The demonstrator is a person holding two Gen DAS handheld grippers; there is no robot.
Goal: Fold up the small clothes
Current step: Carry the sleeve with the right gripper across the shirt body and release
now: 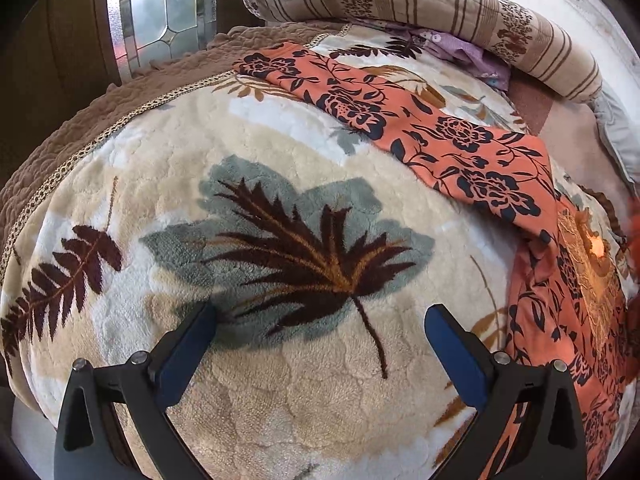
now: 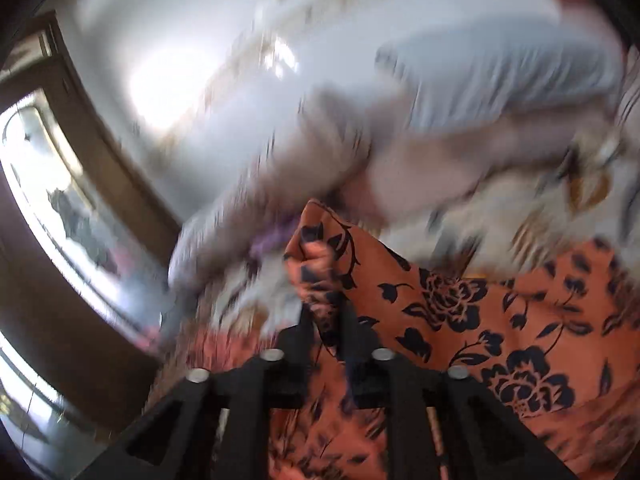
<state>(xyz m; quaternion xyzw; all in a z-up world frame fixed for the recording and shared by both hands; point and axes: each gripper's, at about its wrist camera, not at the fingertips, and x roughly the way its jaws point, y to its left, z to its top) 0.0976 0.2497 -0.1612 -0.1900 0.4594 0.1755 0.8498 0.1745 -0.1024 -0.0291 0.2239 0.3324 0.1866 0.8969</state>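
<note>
right gripper (image 2: pixel 326 312) clamped on bunched edge of orange floral garment (image 2: pixel 500 320), left gripper (image 1: pixel 320 320) jaws apart over leaf-print blanket (image 1: pixel 280 400), garment up-right of it.

One orange garment with dark navy flower print (image 1: pixel 440 136). One plush cream blanket with brown and grey leaf pattern (image 1: pixel 260 380). One rolled beige striped quilt (image 1: pixel 460 12). One crumpled purple cloth (image 1: pixel 472 54). Two black two-finger grippers, one per view.
</note>
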